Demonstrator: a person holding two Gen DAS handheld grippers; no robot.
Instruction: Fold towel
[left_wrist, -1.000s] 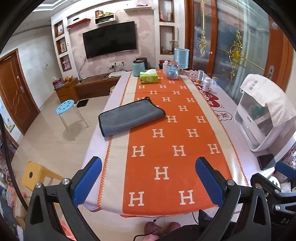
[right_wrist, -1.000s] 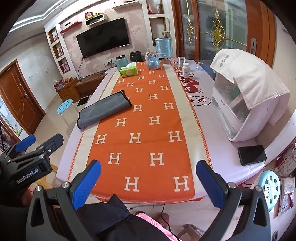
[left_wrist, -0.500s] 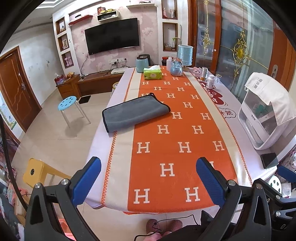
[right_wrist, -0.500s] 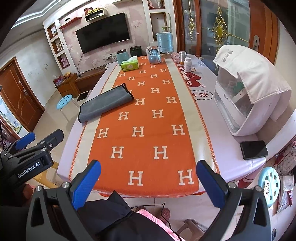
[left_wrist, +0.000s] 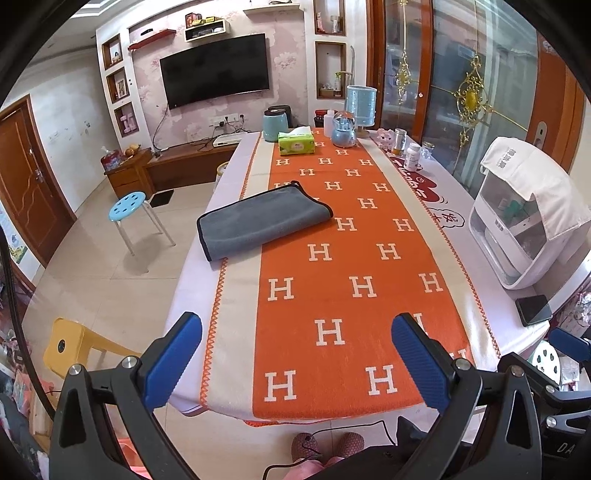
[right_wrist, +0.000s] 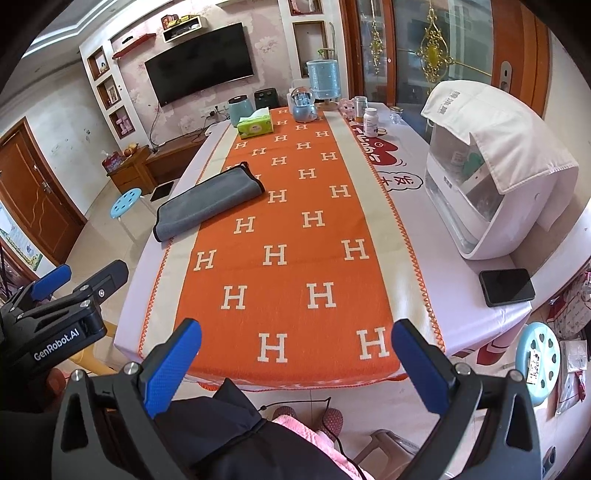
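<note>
A grey towel (left_wrist: 262, 220) with a dark trim lies folded flat on the left side of the long table, partly on the orange H-patterned runner (left_wrist: 343, 280); it also shows in the right wrist view (right_wrist: 208, 199). My left gripper (left_wrist: 295, 363) is open and empty, held back over the table's near edge, well short of the towel. My right gripper (right_wrist: 295, 363) is open and empty, also at the near edge. The left gripper's body (right_wrist: 55, 317) shows at the left of the right wrist view.
A white covered appliance (right_wrist: 491, 173) and a black phone (right_wrist: 506, 287) sit on the table's right side. A tissue box (left_wrist: 296, 143), a kettle, a blue jar and bottles crowd the far end. Blue stools (left_wrist: 127, 204) and a yellow stool (left_wrist: 70, 343) stand on the floor.
Both grippers have drawn back and risen a little from the table, so the towel looks smaller and farther. The towel has not moved. Both grippers stay open.
</note>
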